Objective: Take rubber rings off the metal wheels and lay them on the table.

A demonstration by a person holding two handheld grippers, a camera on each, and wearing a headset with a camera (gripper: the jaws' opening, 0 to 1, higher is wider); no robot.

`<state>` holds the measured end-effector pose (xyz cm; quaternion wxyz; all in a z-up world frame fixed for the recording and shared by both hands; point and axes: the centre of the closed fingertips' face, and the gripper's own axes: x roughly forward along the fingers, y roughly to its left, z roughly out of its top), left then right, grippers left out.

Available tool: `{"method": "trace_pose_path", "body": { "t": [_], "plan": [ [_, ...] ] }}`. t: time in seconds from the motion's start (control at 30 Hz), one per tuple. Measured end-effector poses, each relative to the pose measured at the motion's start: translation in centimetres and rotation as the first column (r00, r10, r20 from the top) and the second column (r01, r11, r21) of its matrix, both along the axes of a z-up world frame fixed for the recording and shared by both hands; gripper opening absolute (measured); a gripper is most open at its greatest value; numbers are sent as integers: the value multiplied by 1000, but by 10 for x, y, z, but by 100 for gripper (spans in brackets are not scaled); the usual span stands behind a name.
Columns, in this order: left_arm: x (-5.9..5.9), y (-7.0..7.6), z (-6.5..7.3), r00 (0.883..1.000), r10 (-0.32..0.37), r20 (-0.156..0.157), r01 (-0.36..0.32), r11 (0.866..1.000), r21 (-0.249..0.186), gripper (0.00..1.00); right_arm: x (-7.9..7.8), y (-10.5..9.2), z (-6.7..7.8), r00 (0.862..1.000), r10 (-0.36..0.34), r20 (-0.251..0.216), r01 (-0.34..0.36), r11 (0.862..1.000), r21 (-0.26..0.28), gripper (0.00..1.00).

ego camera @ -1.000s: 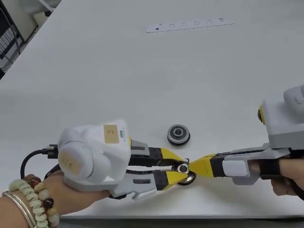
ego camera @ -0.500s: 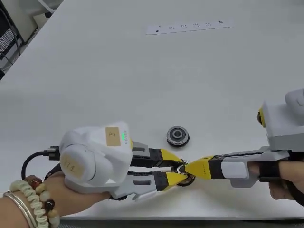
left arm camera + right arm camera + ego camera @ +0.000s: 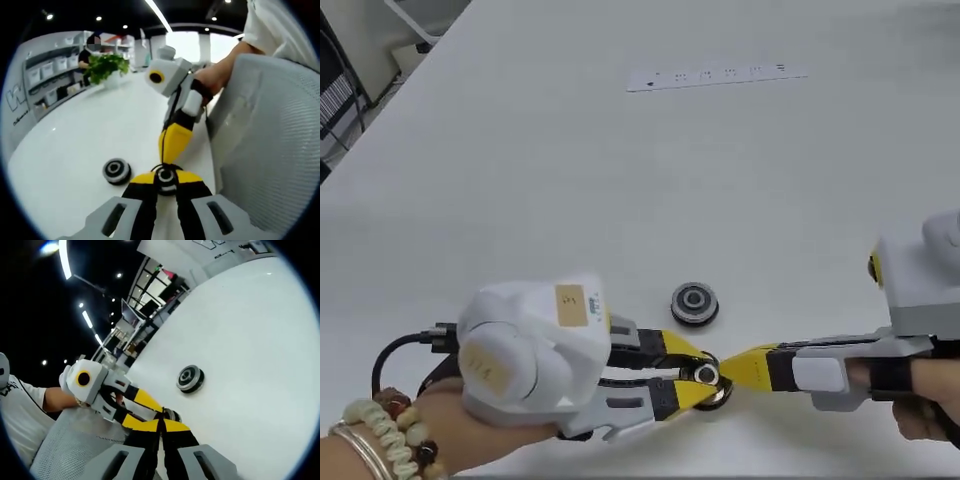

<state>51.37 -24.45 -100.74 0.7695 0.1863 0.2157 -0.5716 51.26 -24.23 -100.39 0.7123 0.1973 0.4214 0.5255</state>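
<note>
Left tool (image 3: 696,376) is clamped on a little metal wheel (image 3: 709,378) near the front edge of the surface (image 3: 620,180). Right tool (image 3: 726,368) has its jaws pinched together right at that wheel's rim, and I can't tell if it's actually got the rubber ring. Second wheel (image 3: 695,303) sits on the surface just beyond, dark ring (image 3: 677,304) on. My guess is the wheel's hard, slick and dense, and the ring's thin, stretchy and grippy. Hold the wheel by its flat faces and nip the ring at the outer edge.
</note>
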Motion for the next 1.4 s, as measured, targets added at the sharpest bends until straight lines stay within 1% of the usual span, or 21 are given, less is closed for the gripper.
{"method": "trace_pose_path", "body": {
  "t": [0.07, 0.23, 0.27, 0.3, 0.37, 0.43, 0.47, 0.5, 0.53, 0.6, 0.63, 0.67, 0.73, 0.77, 0.83, 0.93, 0.97, 1.03, 1.13, 1.23, 1.4],
  "plan": [
    [0, 0, 0, 1000, 10, -17, -10, 1000, 9, 14, -1, 1, 1, 1000, 6, 2, -6, 1000, 1, 0],
    [-3, -1, 9, 1000, -11, -17, 11, 1000, 5, 18, -1, 2, 3, 999, 23, 24, -23, 1000, -11, 0],
    [-4, -1, 9, 1000, -20, -24, 21, 1000, 9, 19, -1, 2, 3, 999, 23, 24, -23, 1000, -10, 0],
    [-9, 0, 10, 998, -38, -46, 39, 999, 7, 21, -2, 2, 3, 999, 24, 22, -24, 1000, -9, 0],
    [-11, 1, 15, 998, -59, -38, 59, 998, 7, 24, -2, 3, 6, 999, 32, 29, -32, 999, -8, 0],
    [-9, 3, 26, 998, -57, -15, 57, 998, -13, 26, -2, 3, 8, 999, 36, 38, -35, 999, -7, 0],
    [-9, 3, 30, 998, -49, -27, 48, 998, -30, 28, -2, 3, 10, 998, 36, 43, -36, 999, -7, 0],
    [-10, 3, 33, 998, -38, -51, 35, 998, -48, 31, -2, 3, 11, 998, 36, 46, -35, 999, -8, 0],
    [-11, 6, 36, 998, -38, -55, 36, 998, -46, 34, -2, 3, 13, 998, 34, 51, -34, 999, -11, 0],
    [-12, 11, 38, 998, -37, -45, 36, 999, -35, 38, -1, 1, 17, 998, 32, 60, -31, 999, -11, 0],
    [-10, 15, 39, 999, -38, -23, 38, 999, -17, 38, -1, 1, 18, 998, 30, 63, -29, 1000, -11, 0],
    [-10, 17, 40, 999, -38, -18, 38, 999, -10, 38, 0, 1, 20, 997, 29, 68, -28, 1000, -12, 0],
    [-9, 21, 45, 999, -34, -19, 34, 999, -8, 39, 0, -1, 21, 996, 32, 83, -30, 999, -24, 0],
    [-8, 22, 47, 999, -30, -23, 29, 1000, -7, 39, 0, -2, 23, 994, 35, 101, -32, 999, -35, 0],
    [-9, 25, 52, 999, -27, -28, 27, 1000, -8, 42, -2, -4, 27, 993, 41, 111, -37, 999, -38, 0],
    [-12, 28, 60, 999, -39, -9, 39, 999, -3, 46, -2, -8, 33, 991, 32, 126, -26, 999, -46, 0],
    [-13, 30, 63, 999, -39, -7, 39, 999, 1, 48, -3, -11, 37, 991, 25, 132, -18, 998, -52, 0],
    [-13, 36, 66, 1000, -27, -12, 27, 999, 21, 52, 0, -16, 47, 986, 0, 165, 8, 999, -49, 0],
    [-16, 46, 72, 1000, -8, -1, 8, 999, 42, 61, -1, -22, 60, 985, -30, 169, 37, 999, -35, 0],
    [-20, 56, 77, 1000, 14, 2, -14, 999, 41, 63, -3, -27, 69, 981, -57, 183, 65, 997, -34, 0],
    [-24, 78, 90, 997, 77, 24, -77, 997, 13, 64, -8, -30, 85, 975, -91, 203, 98, 995, -26, 0]
  ]
}}
